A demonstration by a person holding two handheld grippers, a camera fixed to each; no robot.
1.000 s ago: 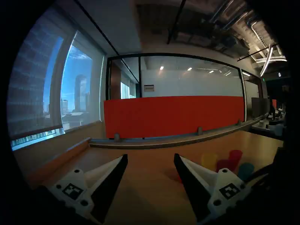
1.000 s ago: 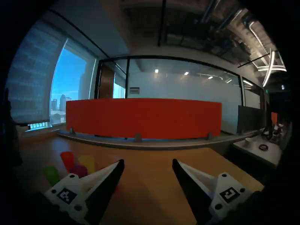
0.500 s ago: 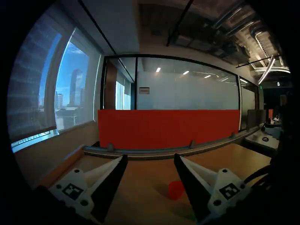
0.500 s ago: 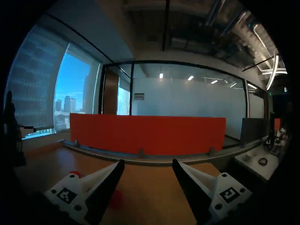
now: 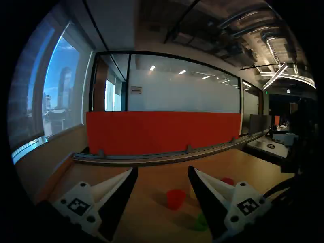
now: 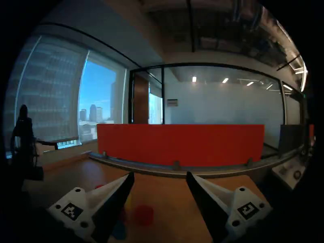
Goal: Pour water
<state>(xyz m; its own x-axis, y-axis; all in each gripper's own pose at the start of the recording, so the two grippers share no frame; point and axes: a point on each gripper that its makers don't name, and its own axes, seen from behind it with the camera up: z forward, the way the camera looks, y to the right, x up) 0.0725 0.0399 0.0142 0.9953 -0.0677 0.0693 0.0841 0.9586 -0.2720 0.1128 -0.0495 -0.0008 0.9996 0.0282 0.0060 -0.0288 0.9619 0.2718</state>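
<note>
both tools hang above the table (image 5: pixel 154 176), on the near side of the screen (image 5: pixel 162 131), and neither has anything in its grasp. left gripper (image 5: pixel 162 190): jaws spread wide, empty. right gripper (image 6: pixel 160 190): the same, wide apart and empty.

the cups sit in a loose bunch well short of the screen. the red cup (image 5: pixel 175 198) stands upright, framed between the left fingers. the yellow cup (image 5: pixel 191 192) is just beside it, half hidden by a finger. the green cup (image 5: pixel 201 222) is farther from the screen again, low in the left gripper view. which cup holds water, i can't tell. it's dim and the rims are small.

now the danger, as i judge it. these cups look light and stand close together, so a wide-open finger dropping beside the red cup could clip the yellow cup and topple it. squeeze too hard and a soft wall may buckle and slop water. grab too high or off-centre and the cup could swing on the lift. and tilting before the receiving cup is lined up would put water on the table.
</note>
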